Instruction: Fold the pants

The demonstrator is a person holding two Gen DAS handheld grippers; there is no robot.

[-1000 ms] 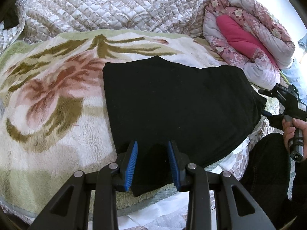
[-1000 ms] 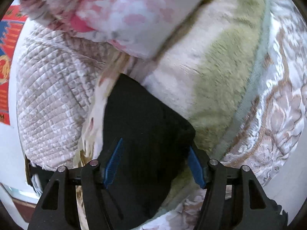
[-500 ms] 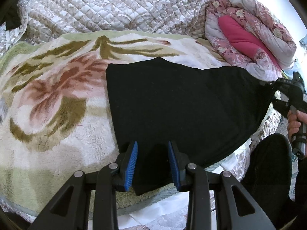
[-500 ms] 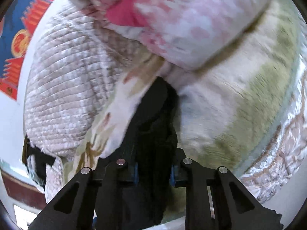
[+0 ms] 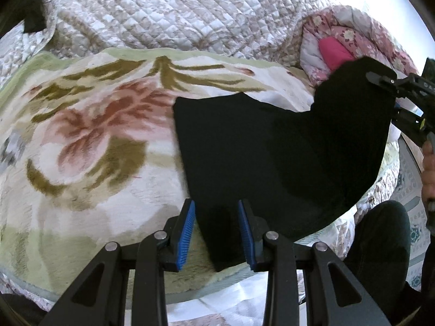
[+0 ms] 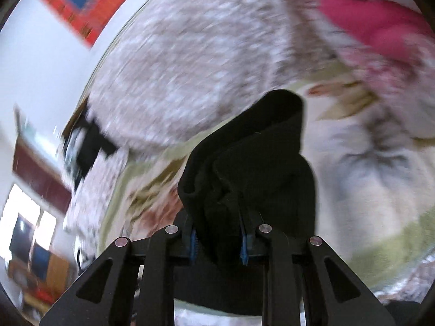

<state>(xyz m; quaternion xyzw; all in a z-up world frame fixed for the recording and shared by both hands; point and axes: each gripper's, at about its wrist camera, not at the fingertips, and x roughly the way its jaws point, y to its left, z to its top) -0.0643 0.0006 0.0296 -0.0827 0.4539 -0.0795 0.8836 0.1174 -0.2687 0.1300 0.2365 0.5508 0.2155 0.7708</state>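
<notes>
Black pants (image 5: 272, 157) lie on a floral fleece blanket (image 5: 95, 135). Their right end is lifted off the blanket and hangs from my right gripper (image 5: 391, 95), seen at the right edge of the left wrist view. In the right wrist view, which is motion-blurred, that gripper (image 6: 217, 241) is shut on a bunched fold of the pants (image 6: 258, 168). My left gripper (image 5: 217, 233) stays low at the near edge. The pants' near corner lies flat between its blue pads (image 5: 187, 231), with a strip of blanket showing beside the left pad.
A quilted cover (image 5: 190, 13) rises behind the blanket. A rolled floral duvet with a pink lining (image 5: 339, 46) sits at the back right. The person's hand (image 5: 429, 168) and dark trouser leg (image 5: 380, 239) are at the right. A red and blue hanging (image 6: 95, 5) is on the wall.
My right gripper shut on the pants' right end, rolled, and lifted it off the blanket toward the duvet. The left gripper kept still with the same opening.
</notes>
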